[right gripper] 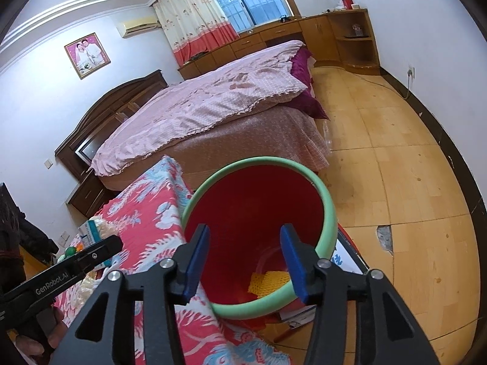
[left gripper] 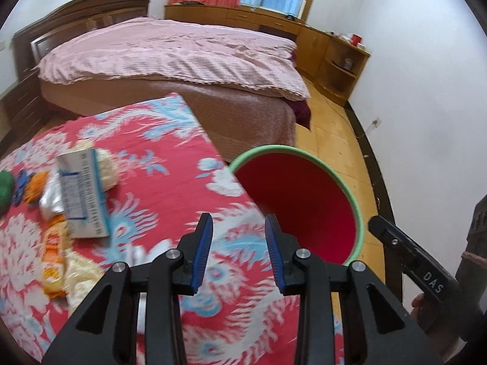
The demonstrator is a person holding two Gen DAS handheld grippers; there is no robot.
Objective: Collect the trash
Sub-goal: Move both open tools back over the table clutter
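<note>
Right gripper [right gripper: 245,258] above red bin [right gripper: 325,213]

Your left tongs [left gripper: 238,252] hang over the near right part of the tabletop [left gripper: 170,164], with the bin [left gripper: 357,210] just beyond its right edge, on the floor [left gripper: 334,127]. To your left on the tabletop lies a carton [left gripper: 82,191], with a wrapper [left gripper: 53,261] in front of it and a crumpled packet [left gripper: 50,197] beside it. Your right tongs [right gripper: 245,261] hover above the bin's mouth, and a mesh scrap [right gripper: 268,283] lies inside it. The bed [left gripper: 170,57] stands behind the tabletop, the cabinets [left gripper: 328,48] behind the bed.
</note>
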